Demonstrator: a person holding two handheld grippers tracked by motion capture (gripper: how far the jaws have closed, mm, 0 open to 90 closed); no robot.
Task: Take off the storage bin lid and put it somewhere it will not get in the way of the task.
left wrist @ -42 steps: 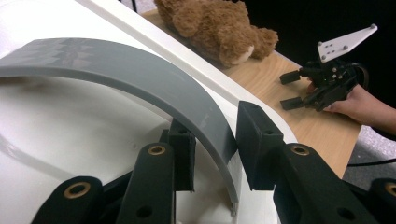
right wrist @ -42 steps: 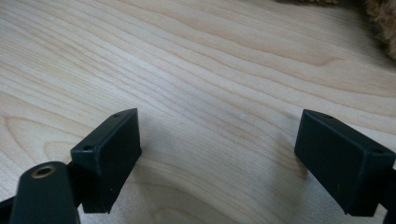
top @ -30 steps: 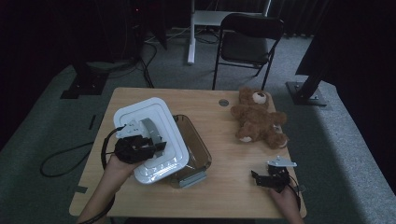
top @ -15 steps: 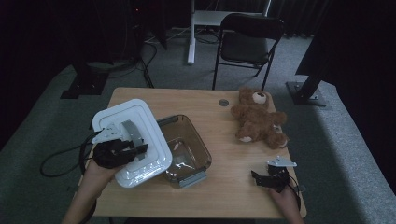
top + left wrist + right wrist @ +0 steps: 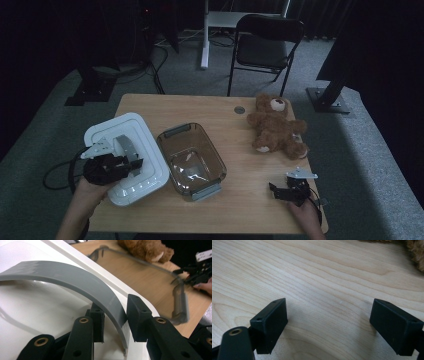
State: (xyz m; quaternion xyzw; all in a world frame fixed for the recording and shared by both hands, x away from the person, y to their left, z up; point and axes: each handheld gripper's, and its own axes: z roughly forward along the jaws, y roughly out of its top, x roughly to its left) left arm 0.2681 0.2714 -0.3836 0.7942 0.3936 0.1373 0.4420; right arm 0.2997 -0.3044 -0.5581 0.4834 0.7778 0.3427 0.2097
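A white lid [image 5: 145,150] with a grey arched handle [image 5: 125,146] hangs tilted over the table's left edge, left of a clear brownish container [image 5: 175,131] that stands uncovered. My left gripper [image 5: 131,163] is shut on that handle. In the left gripper view the grey handle [image 5: 75,280] runs between the two pads of the left gripper [image 5: 116,320], above the lid [image 5: 37,307]. My right gripper [image 5: 273,191] rests at the front right of the table, open. Bare wood lies between the jaws of the right gripper [image 5: 329,320].
A brown teddy bear [image 5: 275,127] lies at the back right of the wooden table [image 5: 235,210]. A small round grommet [image 5: 239,109] sits near the far edge. Beyond the table stand a black folding chair [image 5: 265,45] and stand bases on the grey floor.
The left gripper has carried the lid leftward and slightly down, off the container, which now stands uncovered. The right gripper has not moved.
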